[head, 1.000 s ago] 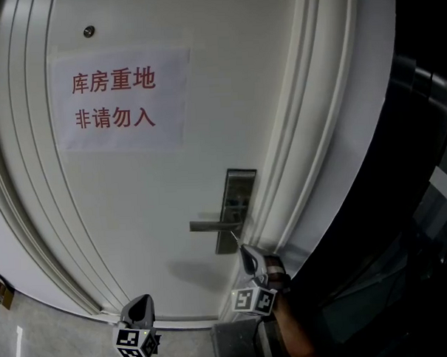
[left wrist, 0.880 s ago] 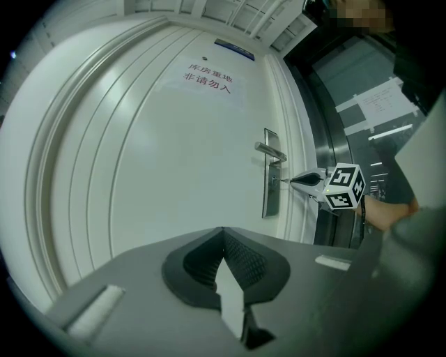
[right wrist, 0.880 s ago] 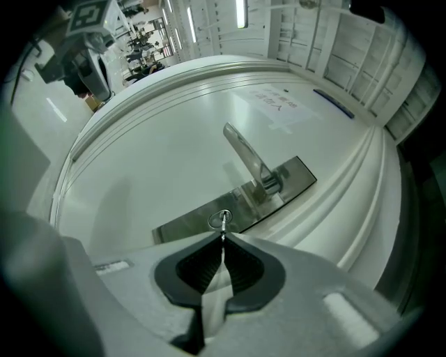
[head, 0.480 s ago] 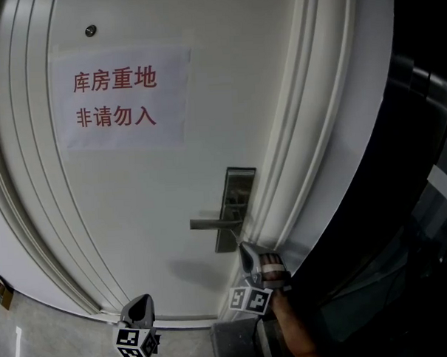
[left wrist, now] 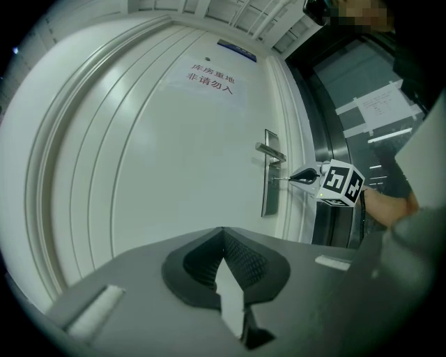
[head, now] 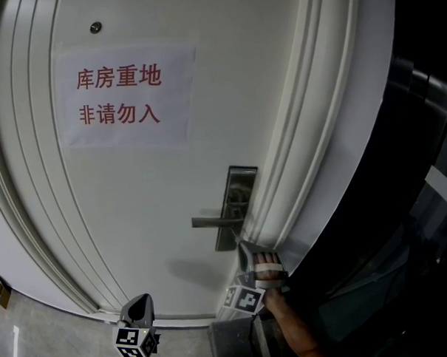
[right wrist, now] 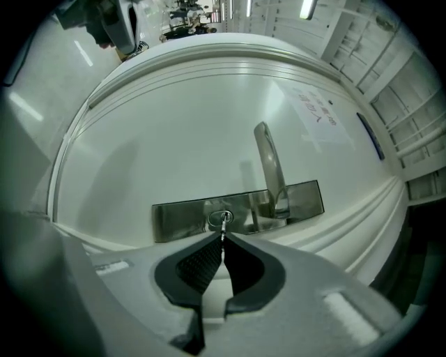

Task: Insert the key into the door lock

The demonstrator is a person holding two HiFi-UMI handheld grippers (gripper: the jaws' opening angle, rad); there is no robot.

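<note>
- Right gripper view: right hand-held gripper clamped on thin silver metal key, tip in round keyhole of brushed-steel lock plate (beneath the lever handle).
- Left hand-held gripper: jaws together, empty, facing the white panelled door.

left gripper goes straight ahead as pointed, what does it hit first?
The left gripper would likely meet the white door first, on bare panel left of the lock plate; nothing visible in between.
</note>
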